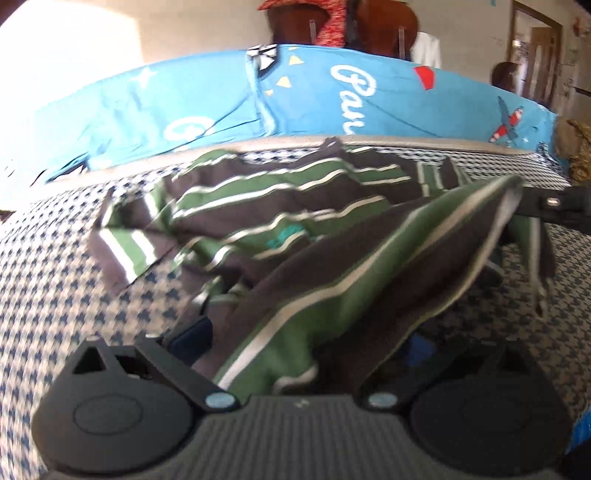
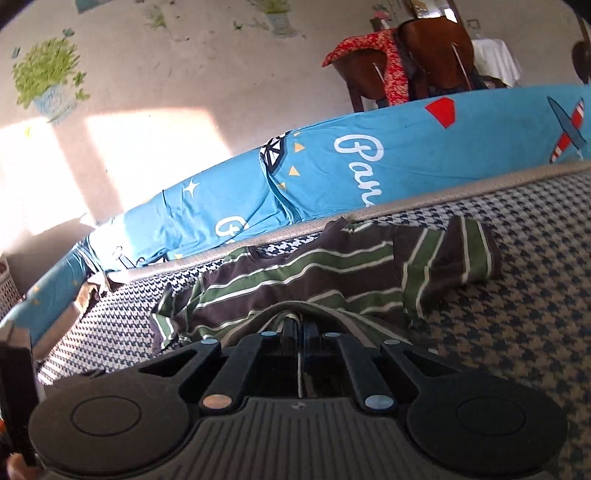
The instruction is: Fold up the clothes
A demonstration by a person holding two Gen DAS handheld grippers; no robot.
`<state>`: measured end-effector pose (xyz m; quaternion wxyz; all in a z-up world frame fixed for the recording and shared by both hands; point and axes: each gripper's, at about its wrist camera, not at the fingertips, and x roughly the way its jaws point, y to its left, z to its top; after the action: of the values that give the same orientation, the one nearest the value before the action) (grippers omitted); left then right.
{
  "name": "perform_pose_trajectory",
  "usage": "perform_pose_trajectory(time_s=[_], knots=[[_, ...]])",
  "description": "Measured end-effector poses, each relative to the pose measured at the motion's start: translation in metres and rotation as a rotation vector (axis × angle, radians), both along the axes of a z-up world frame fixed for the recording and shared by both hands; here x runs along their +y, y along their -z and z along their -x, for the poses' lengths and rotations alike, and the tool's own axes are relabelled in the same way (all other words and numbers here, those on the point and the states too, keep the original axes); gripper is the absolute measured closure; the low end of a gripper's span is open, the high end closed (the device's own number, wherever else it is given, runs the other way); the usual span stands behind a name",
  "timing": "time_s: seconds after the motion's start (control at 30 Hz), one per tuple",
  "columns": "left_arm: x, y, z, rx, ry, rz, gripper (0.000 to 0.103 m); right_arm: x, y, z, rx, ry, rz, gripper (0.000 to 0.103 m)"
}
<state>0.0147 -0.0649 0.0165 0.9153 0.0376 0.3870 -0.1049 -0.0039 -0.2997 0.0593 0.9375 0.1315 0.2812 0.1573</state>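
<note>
Left wrist view: the striped shirt (image 1: 280,221), brown with green and white bands, is lying on the houndstooth-patterned surface (image 1: 55,280), its far edge near the grey rim. A raised fold of it is draping straight over the left hand-held gripper (image 1: 295,354), hiding the fingertips, so I cannot tell whether its jaws are clenched or released. At the right edge, the right hand-held gripper (image 1: 532,206) is pinching the lifted hem above the surface. A blue printed sheet (image 1: 207,96) is lying beyond the rim, and a wooden chair (image 1: 376,26) is standing behind it.

Right wrist view: the right hand-held gripper (image 2: 299,328) is clamping the near hem of the striped shirt (image 2: 303,273), jaws pressed together on the cloth. The shirt is spreading away from it, one sleeve reaching right across the houndstooth-patterned surface (image 2: 524,317).
</note>
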Motion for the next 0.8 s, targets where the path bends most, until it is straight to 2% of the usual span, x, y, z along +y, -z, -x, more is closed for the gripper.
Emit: perform_pose_trajectory(time_s=[0.23, 0.4, 0.7, 0.8], knots=[[0.034, -0.001, 0.016, -0.017, -0.158, 0.001, 0.0, -0.012, -0.003, 0.033, -0.004, 0.037, -0.08, 0.099], [0.06, -0.009, 0.029, -0.046, -0.252, 0.036, 0.0, -0.015, -0.004, 0.055, -0.01, 0.031, -0.075, 0.099], [0.075, -0.013, 0.055, -0.072, -0.284, 0.009, 0.0, -0.017, 0.001, 0.09, -0.001, 0.033, -0.032, 0.099], [0.083, -0.015, 0.061, -0.077, -0.311, 0.025, 0.0, -0.02, 0.002, 0.098, -0.004, 0.04, -0.018, 0.099]])
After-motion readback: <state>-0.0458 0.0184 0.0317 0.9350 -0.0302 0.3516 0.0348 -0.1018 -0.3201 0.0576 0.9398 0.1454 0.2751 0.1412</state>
